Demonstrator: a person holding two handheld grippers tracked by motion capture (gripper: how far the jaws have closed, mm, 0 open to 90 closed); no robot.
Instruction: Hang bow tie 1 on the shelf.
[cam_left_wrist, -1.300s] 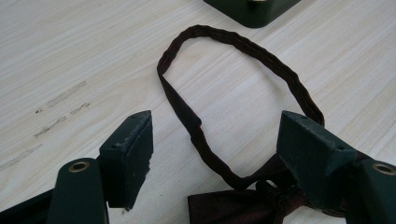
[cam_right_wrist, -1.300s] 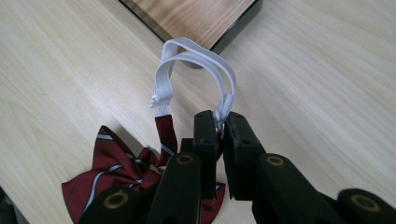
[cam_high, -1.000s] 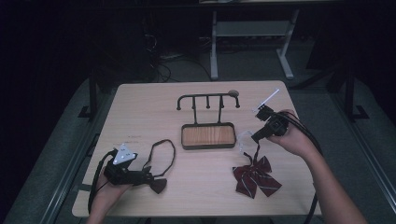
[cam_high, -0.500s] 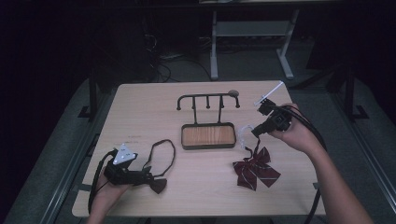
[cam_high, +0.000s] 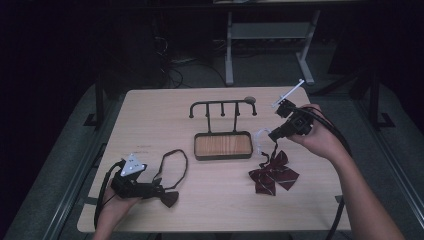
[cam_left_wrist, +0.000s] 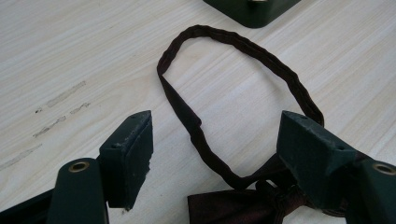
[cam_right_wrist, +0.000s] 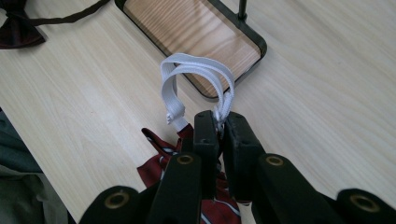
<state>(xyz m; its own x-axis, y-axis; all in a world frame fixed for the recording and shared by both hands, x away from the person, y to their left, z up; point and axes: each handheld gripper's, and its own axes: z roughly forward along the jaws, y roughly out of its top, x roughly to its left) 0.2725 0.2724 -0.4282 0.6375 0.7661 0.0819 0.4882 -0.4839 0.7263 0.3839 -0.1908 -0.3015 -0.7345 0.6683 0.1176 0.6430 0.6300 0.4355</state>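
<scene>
right claw (cam_right_wrist: 218, 125) is pressed together on the white strap (cam_right_wrist: 196, 77) of the red striped bow tie (cam_high: 272, 172), pinching it right at the tips, and the strap loops up in front of the jaws. in the high view that claw (cam_high: 272, 135) sits above the tabletop (cam_high: 310, 200), just right of the wooden tray (cam_high: 222, 145) with its black hook rack (cam_high: 222, 105). the bow tie itself droops below the claw, its lower wings resting on the tabletop, near the tray's right end. over on the other side, the left claw (cam_left_wrist: 215, 154) is spread wide, low over the tabletop, with the dark bow tie (cam_left_wrist: 233, 207) lying between its jaws and its dark neck band (cam_left_wrist: 187, 112) curling out in an oval ahead. nothing is pinched there: the pads stand apart from the band. in the high view this left claw (cam_high: 160, 192) rests near the front left edge.
</scene>
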